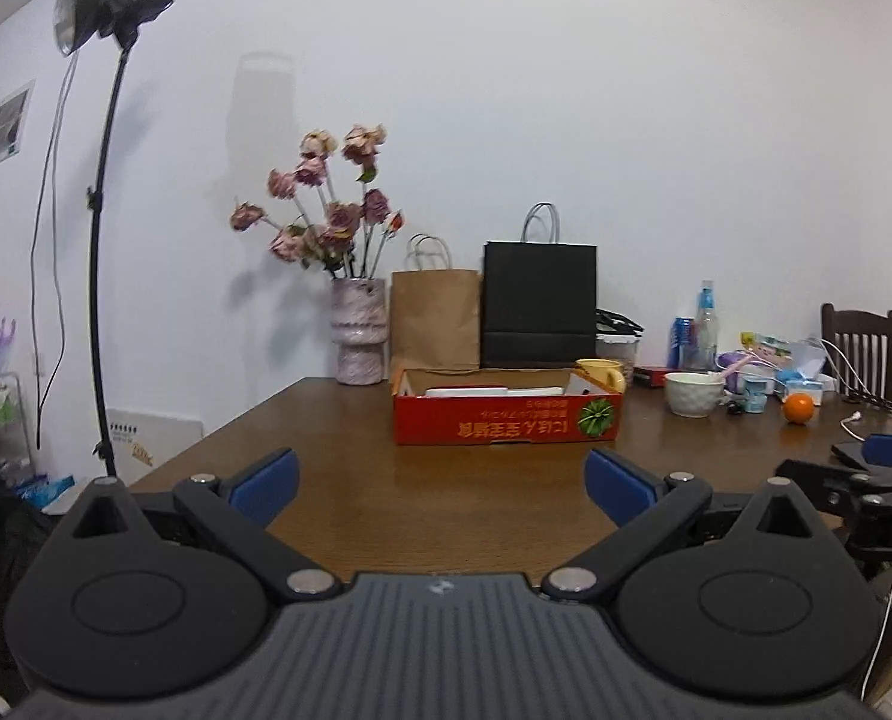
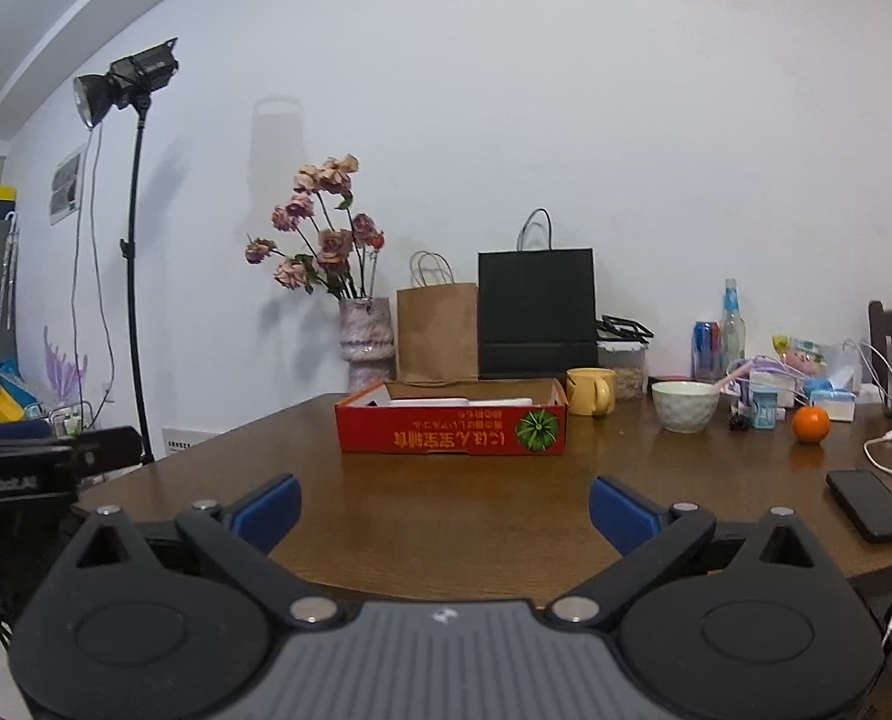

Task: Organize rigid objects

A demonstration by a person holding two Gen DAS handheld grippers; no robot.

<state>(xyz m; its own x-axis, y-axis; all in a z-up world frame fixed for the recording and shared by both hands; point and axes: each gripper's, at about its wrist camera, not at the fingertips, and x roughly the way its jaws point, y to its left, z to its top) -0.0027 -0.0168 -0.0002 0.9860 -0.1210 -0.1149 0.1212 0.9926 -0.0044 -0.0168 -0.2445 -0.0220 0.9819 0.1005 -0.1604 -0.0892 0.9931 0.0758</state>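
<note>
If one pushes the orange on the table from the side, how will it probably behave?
The orange looks round and sits free on the smooth wooden table, so it will likely roll rather than slide. It may roll into the white bowl or the small clutter beside it. It seems firm enough to grip gently.

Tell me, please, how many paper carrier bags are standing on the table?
2: a brown paper bag beside the flower vase, and a black paper bag right of it, both against the wall behind the red box. Clutter farther right might hide others.
</note>
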